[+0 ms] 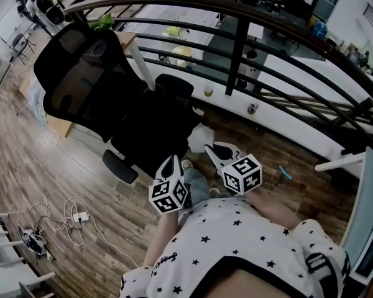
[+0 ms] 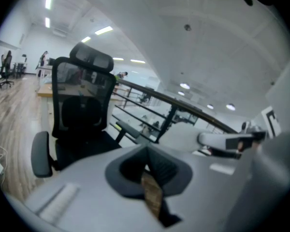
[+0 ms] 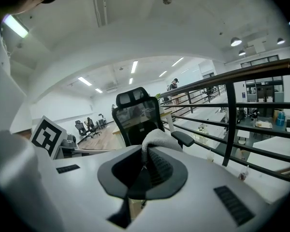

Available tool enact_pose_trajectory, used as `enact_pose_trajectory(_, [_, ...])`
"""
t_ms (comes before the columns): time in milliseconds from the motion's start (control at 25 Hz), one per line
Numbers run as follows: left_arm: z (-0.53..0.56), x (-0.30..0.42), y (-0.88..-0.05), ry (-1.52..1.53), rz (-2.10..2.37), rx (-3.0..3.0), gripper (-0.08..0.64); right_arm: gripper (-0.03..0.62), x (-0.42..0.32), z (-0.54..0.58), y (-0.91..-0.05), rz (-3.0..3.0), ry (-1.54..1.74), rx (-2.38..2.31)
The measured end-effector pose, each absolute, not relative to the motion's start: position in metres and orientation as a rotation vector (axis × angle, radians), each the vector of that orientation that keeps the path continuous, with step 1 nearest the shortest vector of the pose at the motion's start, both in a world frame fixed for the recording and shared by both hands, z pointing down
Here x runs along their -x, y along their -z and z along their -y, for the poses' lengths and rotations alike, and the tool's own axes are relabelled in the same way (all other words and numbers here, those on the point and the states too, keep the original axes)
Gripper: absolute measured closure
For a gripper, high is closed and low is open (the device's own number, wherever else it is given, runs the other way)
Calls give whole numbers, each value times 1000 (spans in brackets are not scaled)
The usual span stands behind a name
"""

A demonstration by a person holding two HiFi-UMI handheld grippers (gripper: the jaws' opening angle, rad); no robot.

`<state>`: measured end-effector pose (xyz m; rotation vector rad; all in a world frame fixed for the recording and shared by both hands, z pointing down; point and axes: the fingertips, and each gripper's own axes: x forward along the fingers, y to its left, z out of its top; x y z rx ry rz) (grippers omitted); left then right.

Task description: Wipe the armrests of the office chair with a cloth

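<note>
Office chair (image 1: pixel 93 85) sits on the left by the railing (image 1: pixel 236 17), black mesh back and all. Left tool (image 1: pixel 170 164) hovers by its seat, jaws pinched together on nothing. Right tool (image 1: pixel 212 151) beside it clamps the white cloth (image 1: pixel 199 139), bunched up near the seat.

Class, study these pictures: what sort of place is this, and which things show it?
Probably an open-plan office on an upper level: a black mesh office chair stands beside a railing overlooking desks below, and more chairs stand on the wood floor farther off.
</note>
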<state>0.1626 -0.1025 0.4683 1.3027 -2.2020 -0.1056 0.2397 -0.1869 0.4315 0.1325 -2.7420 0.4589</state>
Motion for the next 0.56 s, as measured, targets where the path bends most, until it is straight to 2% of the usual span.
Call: enact_pose_trajectory(560, [90, -165, -468, 115, 2197, -1312, 555, 566, -237, 175, -427, 2764, -440, -105])
